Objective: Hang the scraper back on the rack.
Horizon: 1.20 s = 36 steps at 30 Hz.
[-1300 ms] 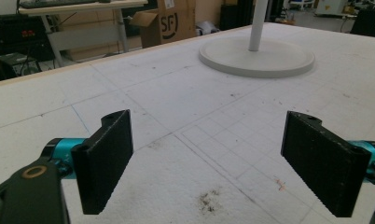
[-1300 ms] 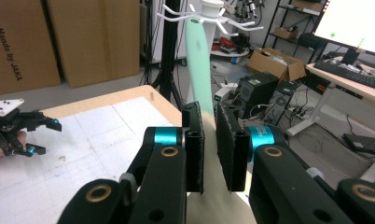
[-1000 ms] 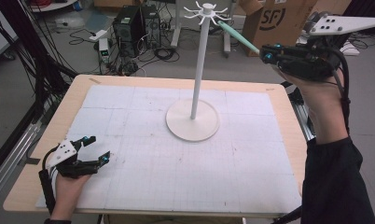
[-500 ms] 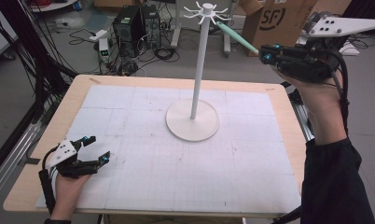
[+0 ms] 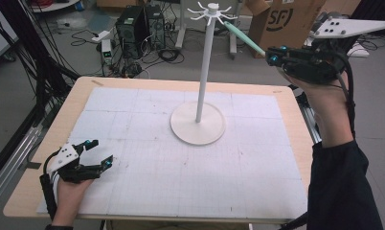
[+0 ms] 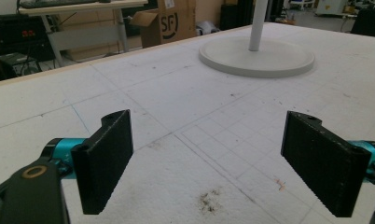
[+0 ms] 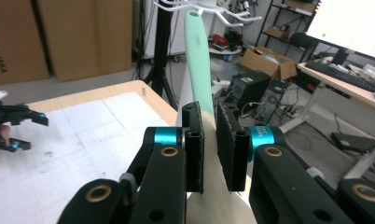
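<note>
High view: right gripper (image 5: 273, 55) raised past the table's (image 5: 296, 124) far right edge, clamped on a mint spatula (image 5: 243, 36) tipped against the rack's (image 5: 210, 12) hooks. Left gripper (image 5: 96, 152) near the front left edge, wide bare mat ahead.

Left gripper view: jaws apart, base (image 6: 256, 57) well ahead.

Right gripper view: pads (image 7: 195, 144) pinching the spatula (image 7: 198, 60).

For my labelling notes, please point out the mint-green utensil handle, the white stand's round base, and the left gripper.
mint-green utensil handle (image 7: 198, 56): right gripper view, mid-handle.
white stand's round base (image 5: 183, 125): high view, flat disc left of pole.
left gripper (image 5: 96, 152): high view, between open fingertips.
</note>
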### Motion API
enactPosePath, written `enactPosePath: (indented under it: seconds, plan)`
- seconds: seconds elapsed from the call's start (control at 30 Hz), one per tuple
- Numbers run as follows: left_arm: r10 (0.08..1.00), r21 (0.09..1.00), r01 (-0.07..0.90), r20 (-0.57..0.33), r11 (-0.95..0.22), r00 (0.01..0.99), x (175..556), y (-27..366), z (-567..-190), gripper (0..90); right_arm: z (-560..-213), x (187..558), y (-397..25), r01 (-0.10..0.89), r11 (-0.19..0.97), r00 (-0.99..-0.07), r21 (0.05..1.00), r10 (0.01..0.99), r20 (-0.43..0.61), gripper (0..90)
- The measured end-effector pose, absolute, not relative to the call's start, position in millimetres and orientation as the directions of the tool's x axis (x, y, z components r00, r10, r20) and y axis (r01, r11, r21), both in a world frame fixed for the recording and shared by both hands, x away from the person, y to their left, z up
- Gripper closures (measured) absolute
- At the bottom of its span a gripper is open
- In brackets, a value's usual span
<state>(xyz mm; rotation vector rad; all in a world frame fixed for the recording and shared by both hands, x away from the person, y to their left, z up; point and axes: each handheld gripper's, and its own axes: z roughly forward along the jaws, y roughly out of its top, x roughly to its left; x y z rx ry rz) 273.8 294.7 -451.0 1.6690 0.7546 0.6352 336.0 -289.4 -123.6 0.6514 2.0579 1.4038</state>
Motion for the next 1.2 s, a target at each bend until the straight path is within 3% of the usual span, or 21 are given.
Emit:
enactPosePath:
  seconds: [0.9, 0.97, 1.03, 1.2]
  plan:
    - [0.759, 0.977, 0.148, 0.021, -0.155, 0.651, 274, 295, -451, 17.4, -142, 361, -281, 0.152, 0.346, -0.730, 0.926, 0.671, -0.131, 80.5]
    - [0.759, 0.977, 0.148, 0.022, -0.155, 0.650, 274, 295, -451, 17.4, -146, 363, -280, 0.141, 0.352, -0.737, 0.925, 0.661, -0.140, 76.9]
    - [0.760, 0.977, 0.150, 0.020, -0.154, 0.650, 274, 295, -451, 17.4, -151, 362, -281, 0.131, 0.335, -0.736, 0.933, 0.663, -0.135, 65.7]
    - [0.762, 0.977, 0.154, 0.011, -0.145, 0.648, 274, 296, -451, 17.2, -166, 356, -288, 0.126, 0.272, -0.752, 0.954, 0.653, -0.087, 49.5]
